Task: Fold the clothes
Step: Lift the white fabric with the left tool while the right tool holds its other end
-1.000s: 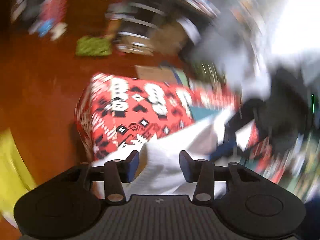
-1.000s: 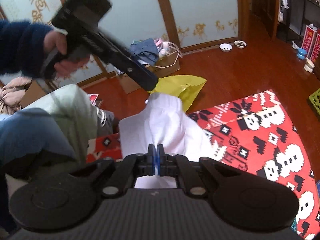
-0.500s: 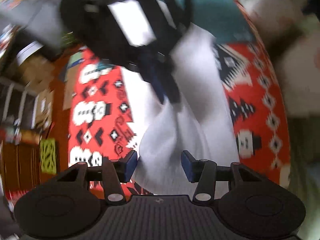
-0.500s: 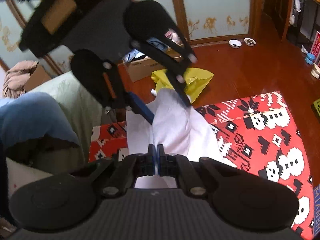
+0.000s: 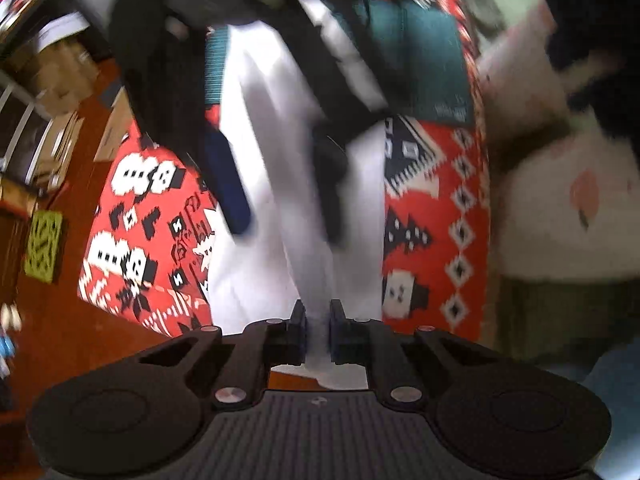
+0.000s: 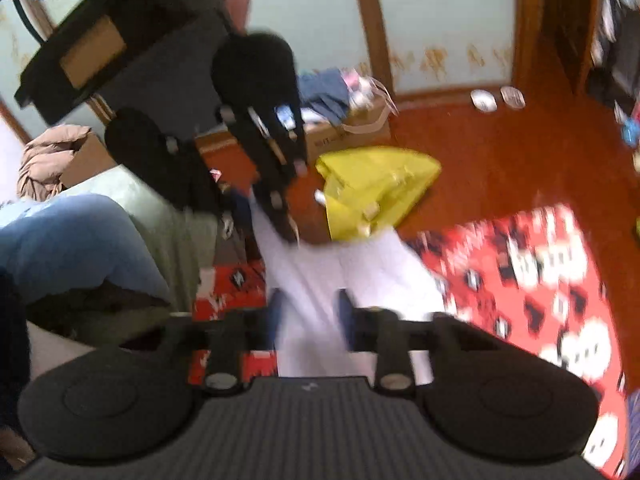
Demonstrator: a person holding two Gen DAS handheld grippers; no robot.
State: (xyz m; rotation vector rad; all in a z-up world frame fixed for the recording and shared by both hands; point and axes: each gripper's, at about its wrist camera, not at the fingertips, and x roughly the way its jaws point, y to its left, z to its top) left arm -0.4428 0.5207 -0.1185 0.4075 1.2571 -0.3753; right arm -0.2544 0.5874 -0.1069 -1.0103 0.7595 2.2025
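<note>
While both views are motion-blurred, the layout reads: one white garment [image 5: 296, 208] lies stretched over the red patterned blanket [image 5: 148, 216], running from the blanket's near edge toward its far edge in the left wrist view. The left gripper [image 5: 318, 334] is clenched on a bunched fold of that garment, fabric visibly pinched between its fingers. The right gripper [image 6: 308, 320] is released — its fingers stand apart with white cloth lying between and under them, not pinched.

Progress, judged from how things lie: early. The garment is still long and loose, no crisp fold line visible, no finished stack of it seen. One end is held, the other end is let go on the blanket; what's left is probably bringing the held end over, squaring edges, flattening. Hard to say which part of the garment is held, too blurry.

Counts:
- white garment: one
- grippers: two, each seen from its own camera and in the other's view
- red patterned blanket: one
- teal cloth [image 5: 416, 60] at the blanket's far edge: one — folded or not, cannot tell
- yellow bag [image 6: 376, 188] on the floor beyond the blanket: one
- cardboard box [image 6: 348, 132] with clothes in it by the wall: one
- small bowls [image 6: 496, 98] on the floor: two
</note>
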